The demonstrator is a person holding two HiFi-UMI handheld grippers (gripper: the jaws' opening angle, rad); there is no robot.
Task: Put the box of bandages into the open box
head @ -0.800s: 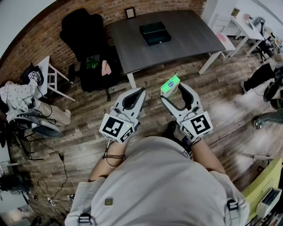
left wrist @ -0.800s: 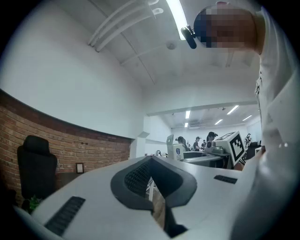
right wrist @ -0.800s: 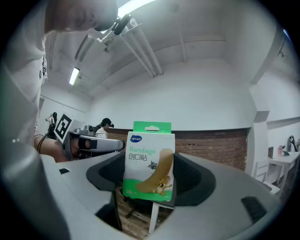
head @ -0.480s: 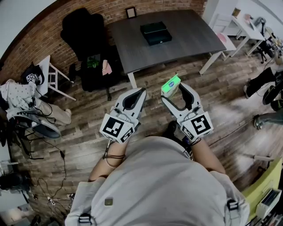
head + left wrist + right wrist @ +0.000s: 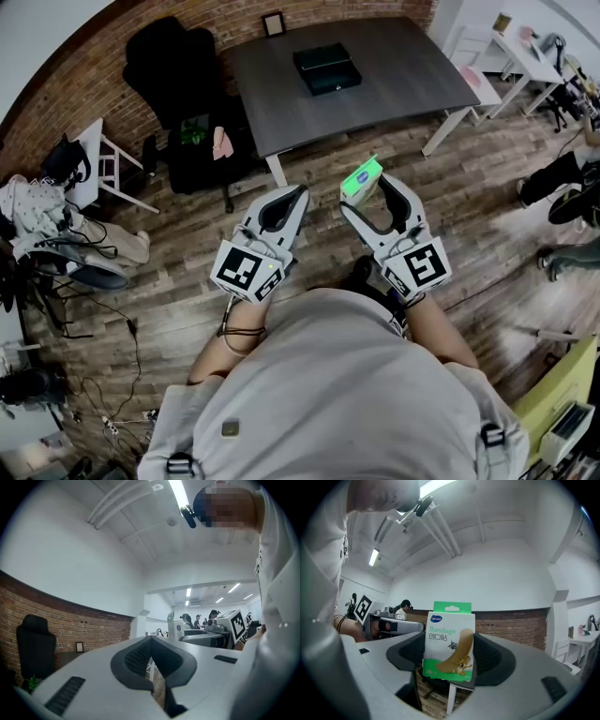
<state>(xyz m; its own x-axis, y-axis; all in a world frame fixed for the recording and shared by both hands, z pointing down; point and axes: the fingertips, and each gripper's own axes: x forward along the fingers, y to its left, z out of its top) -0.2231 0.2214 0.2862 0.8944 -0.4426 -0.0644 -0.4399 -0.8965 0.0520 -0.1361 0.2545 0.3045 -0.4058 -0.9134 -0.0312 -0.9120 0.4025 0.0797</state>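
The box of bandages (image 5: 361, 178), green and white, stands upright between the jaws of my right gripper (image 5: 367, 191), which is shut on it at waist height above the wooden floor. The right gripper view shows the box's printed face (image 5: 449, 641) clamped between the dark pads (image 5: 494, 660). My left gripper (image 5: 300, 194) hangs beside it, jaws closed together with nothing between them (image 5: 151, 641). The open box (image 5: 327, 69), dark and shallow, lies on the grey table (image 5: 394, 75) well ahead of both grippers.
A black office chair (image 5: 173, 70) stands left of the table, and a small picture frame (image 5: 276, 25) is at the table's far edge. White stools (image 5: 108, 164) and clothes crowd the left. A white desk (image 5: 525, 56) and a person's legs (image 5: 562, 183) are at right.
Both grippers and the bandage box keep the same place and pose. The head view has shifted slightly, and the person at the right has moved a little.
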